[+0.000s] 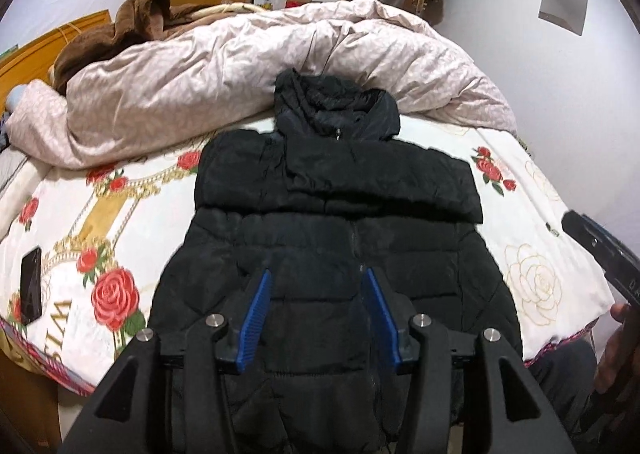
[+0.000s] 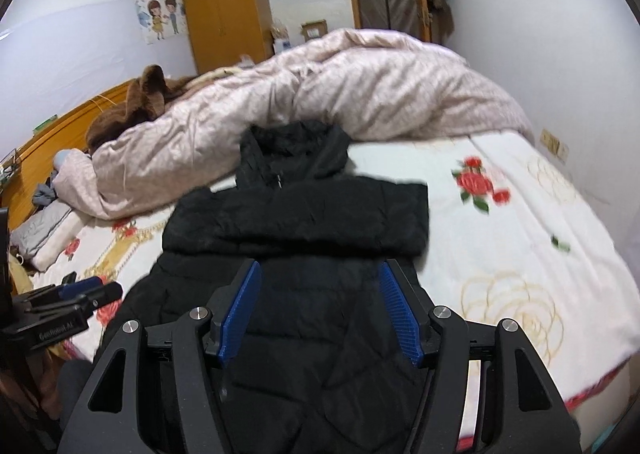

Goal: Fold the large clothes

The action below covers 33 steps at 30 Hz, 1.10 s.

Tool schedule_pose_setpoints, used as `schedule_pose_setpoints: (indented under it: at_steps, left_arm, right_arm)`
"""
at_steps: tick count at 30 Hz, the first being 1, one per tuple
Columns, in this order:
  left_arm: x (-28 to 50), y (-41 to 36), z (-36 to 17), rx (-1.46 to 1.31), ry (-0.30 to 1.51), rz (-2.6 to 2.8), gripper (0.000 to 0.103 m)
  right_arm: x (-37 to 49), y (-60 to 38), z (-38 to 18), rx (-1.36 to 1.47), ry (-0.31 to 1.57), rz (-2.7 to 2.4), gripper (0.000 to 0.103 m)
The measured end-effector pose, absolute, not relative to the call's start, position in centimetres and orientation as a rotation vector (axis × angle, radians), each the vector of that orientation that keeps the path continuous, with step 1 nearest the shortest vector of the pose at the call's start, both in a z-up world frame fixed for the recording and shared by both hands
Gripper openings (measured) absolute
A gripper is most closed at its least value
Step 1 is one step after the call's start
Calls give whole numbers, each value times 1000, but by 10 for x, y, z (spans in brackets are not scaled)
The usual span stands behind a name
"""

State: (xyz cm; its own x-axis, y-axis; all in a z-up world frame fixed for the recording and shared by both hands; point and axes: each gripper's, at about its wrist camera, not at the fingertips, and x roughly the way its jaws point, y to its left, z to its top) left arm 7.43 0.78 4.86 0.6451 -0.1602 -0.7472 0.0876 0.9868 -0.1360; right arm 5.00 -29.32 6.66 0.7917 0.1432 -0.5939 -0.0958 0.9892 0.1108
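A black hooded puffer jacket (image 1: pixel 336 222) lies front up on the bed, hood toward the duvet, hem hanging over the near edge. Both sleeves are folded across the chest in a band (image 1: pixel 340 182). It also shows in the right wrist view (image 2: pixel 296 222). My left gripper (image 1: pixel 318 286) is open and empty, held above the jacket's lower front. My right gripper (image 2: pixel 320 282) is open and empty above the jacket's lower right part. The right gripper shows at the right edge of the left wrist view (image 1: pixel 600 250); the left gripper shows at the left of the right wrist view (image 2: pixel 76 298).
The bed sheet (image 1: pixel 540 254) is white with red roses. A crumpled pink duvet (image 1: pixel 240 86) fills the far half of the bed, with a brown blanket (image 1: pixel 132 30) at the headboard. A black phone (image 1: pixel 31 286) lies on the sheet at the left.
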Motion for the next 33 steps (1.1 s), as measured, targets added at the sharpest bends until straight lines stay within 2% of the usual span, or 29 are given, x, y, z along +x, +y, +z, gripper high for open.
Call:
schedule_pose_setpoints:
  at_steps: [11,22,33]
  left_arm:
    - [138,3,96,-50,760,-187,57]
    - [237,10,101,-19,773,-178,57]
    - [347,26,76,7,790,-121,58]
  right_arm:
    - [123,-262,101,39,593,117,62]
    - [229,-242,132,-88,560,130,63]
    - [344,-258,92,-80,666,122,63]
